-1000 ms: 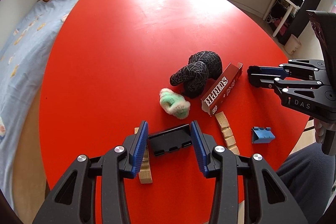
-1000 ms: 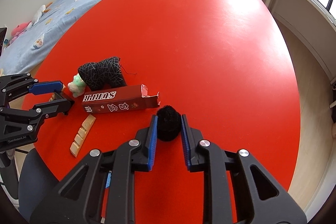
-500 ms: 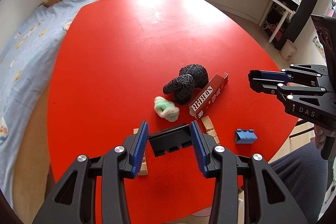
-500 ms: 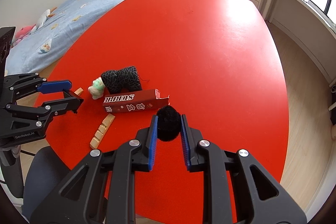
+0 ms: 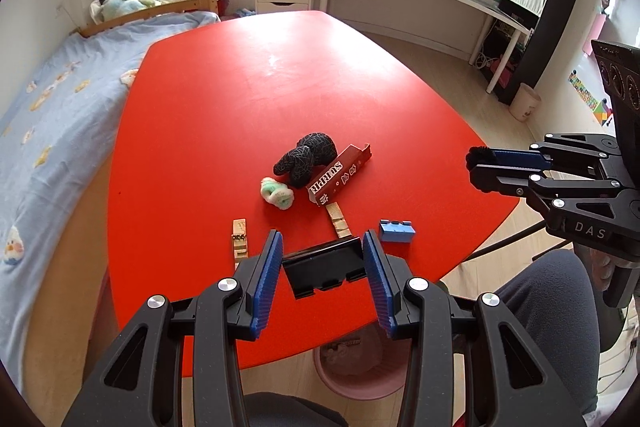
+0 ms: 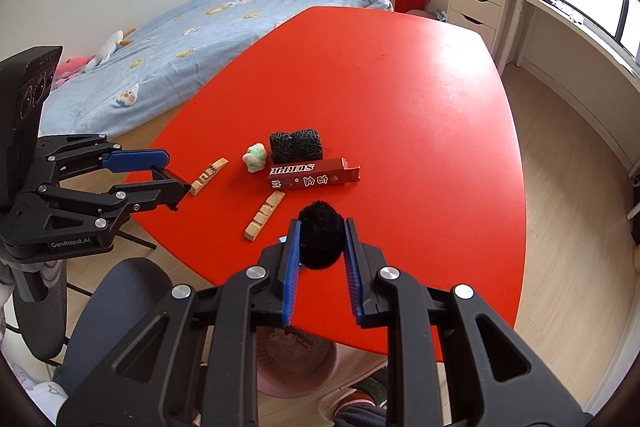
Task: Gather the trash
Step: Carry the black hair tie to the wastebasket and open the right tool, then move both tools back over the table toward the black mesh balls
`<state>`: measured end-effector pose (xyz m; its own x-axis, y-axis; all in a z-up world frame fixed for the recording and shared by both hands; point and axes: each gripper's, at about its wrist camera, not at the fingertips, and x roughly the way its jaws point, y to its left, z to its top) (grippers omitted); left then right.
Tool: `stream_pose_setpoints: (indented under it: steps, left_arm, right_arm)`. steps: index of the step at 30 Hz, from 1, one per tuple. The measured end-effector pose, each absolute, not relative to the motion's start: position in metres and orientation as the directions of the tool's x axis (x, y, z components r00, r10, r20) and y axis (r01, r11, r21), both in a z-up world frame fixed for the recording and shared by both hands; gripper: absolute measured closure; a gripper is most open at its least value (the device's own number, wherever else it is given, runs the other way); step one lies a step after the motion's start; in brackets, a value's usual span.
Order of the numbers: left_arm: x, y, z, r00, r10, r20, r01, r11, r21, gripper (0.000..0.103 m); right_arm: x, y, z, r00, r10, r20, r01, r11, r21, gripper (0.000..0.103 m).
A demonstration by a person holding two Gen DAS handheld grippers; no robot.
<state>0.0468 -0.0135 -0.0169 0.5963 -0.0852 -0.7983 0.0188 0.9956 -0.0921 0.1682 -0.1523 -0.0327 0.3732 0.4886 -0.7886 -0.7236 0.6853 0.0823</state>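
Both tongs hang above the near edge of the red tabletop (image 5: pixel 248 99), angled steeply downward and pointing toward its far end. The left tongs (image 5: pixel 322 269) pinch one flat black plastic piece (image 5: pixel 324 269) across its width, held clear of the surface. The right tongs (image 6: pixel 322 241) are nearly pressed together on one black fluffy pompom (image 6: pixel 321 237), also lifted above the tabletop; in the left wrist view they reach in from the right with the pompom at their tips. Near the tabletop's near edge lie one dark red carton (image 6: pixel 313 177) with white lettering, one black patterned fabric bundle (image 6: pixel 295 146) touching its far side, and one green and white fuzzy ball (image 6: pixel 255 157) just beside the bundle. Two pale wooden strips lie closer in: one (image 6: pixel 264 215) just short of the carton, the other (image 6: pixel 209 175) toward the left edge. One small blue block (image 5: pixel 396 231) sits at the near edge. A pink bin (image 5: pixel 352 367) stands on the floor below the near edge.
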Motion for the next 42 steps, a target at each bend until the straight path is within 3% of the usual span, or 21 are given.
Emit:
stream_pose_setpoints:
  steps: [20, 34, 35, 37, 38, 39, 42]
  left_arm:
    - [-0.020, -0.055, -0.027, 0.584, -0.155, -0.797, 0.073, 0.988, -0.138, 0.062]
    - [-0.027, -0.063, -0.038, 0.556, -0.193, -0.808, 0.086, 0.981, -0.175, 0.062]
    - [-0.027, -0.063, -0.037, 0.558, -0.194, -0.807, 0.087, 0.981, -0.176, 0.061]
    - [-0.027, -0.062, -0.037, 0.563, -0.191, -0.804, 0.085, 0.981, -0.173, 0.050]
    - [-0.027, -0.060, -0.037, 0.570, -0.188, -0.800, 0.080, 0.981, -0.174, 0.031]
    - [-0.028, -0.059, -0.036, 0.583, -0.179, -0.792, 0.069, 0.983, -0.171, 0.012]
    - [-0.028, -0.054, -0.036, 0.589, -0.154, -0.793, 0.045, 0.986, -0.157, 0.008]
  right_arm:
    - [0.078, -0.184, -0.056, 0.289, 0.513, -0.808, -0.743, 0.652, 0.148, 0.082]
    - [0.070, -0.189, -0.067, 0.255, 0.517, -0.818, -0.741, 0.647, 0.178, 0.082]
    - [0.070, -0.189, -0.068, 0.251, 0.517, -0.818, -0.742, 0.646, 0.180, 0.079]
    - [0.072, -0.190, -0.069, 0.248, 0.514, -0.821, -0.740, 0.648, 0.181, 0.061]
    - [0.073, -0.191, -0.069, 0.257, 0.514, -0.819, -0.734, 0.655, 0.180, 0.033]
    - [0.074, -0.193, -0.069, 0.269, 0.513, -0.815, -0.725, 0.665, 0.180, 0.018]
    - [0.077, -0.196, -0.070, 0.284, 0.495, -0.821, -0.709, 0.685, 0.168, 0.010]
